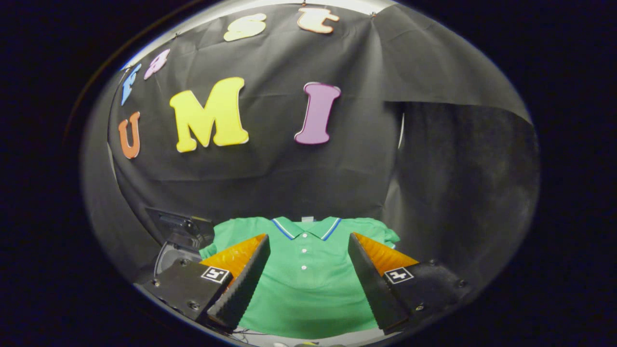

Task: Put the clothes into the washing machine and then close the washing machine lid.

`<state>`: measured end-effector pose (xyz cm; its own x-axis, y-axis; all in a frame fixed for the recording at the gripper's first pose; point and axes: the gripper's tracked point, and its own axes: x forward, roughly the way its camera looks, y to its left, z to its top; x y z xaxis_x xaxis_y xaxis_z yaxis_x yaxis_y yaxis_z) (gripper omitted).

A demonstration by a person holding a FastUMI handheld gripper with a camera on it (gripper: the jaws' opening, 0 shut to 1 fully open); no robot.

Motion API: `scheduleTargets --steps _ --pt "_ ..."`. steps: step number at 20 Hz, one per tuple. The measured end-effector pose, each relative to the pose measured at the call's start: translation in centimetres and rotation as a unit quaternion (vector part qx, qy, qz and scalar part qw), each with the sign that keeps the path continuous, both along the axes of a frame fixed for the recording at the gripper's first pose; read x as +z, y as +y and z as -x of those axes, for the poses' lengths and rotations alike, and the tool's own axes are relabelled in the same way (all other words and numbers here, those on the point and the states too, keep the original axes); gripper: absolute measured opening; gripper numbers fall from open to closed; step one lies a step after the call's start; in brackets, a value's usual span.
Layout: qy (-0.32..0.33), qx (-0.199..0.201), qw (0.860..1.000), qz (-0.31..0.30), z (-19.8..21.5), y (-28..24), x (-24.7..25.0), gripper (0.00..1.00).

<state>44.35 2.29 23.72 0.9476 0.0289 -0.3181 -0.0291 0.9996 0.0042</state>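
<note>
Fingers of the gripper stand spread wide apart, released, grasping nothing. Each one carries a small square marker on its upper face. Between them, and just ahead of their tips, lies a green polo shirt, spread flat on a pale tabletop, of which a thin strip shows below the shirt's hem. The shirt faces up, collar away from the gripper; the collar has a blue-and-white edge, and three white buttons run down the placket, in line with the middle of the gap between the fingers. Both sleeves reach out sideways past the fingers, the one on the left partly hidden behind the left finger, the one on the right showing above the right finger's tip. Whether the fingers touch the cloth or hover over it cannot be told from this view.

Beyond the left finger, just beside the shirt's left sleeve, stands the washing machine, a dark body with its lid raised and tilted back; a pale curved rim of the opening shows below the lid. Its inside is hidden by the finger. Black cloth hangs behind the shirt and machine as the back wall, with a darker, rougher panel to the right.
</note>
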Motion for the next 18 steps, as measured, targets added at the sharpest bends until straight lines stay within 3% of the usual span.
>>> scheduleTargets --steps 6,11,18 --pt "0.090 0.001 0.996 0.012 -4.2 0.2 -6.4 1.00" --pt "0.158 -0.008 0.987 -0.002 -4.7 -0.1 -10.7 1.00" --pt "0.181 0.003 0.984 -0.001 -4.9 0.4 -10.6 0.99"
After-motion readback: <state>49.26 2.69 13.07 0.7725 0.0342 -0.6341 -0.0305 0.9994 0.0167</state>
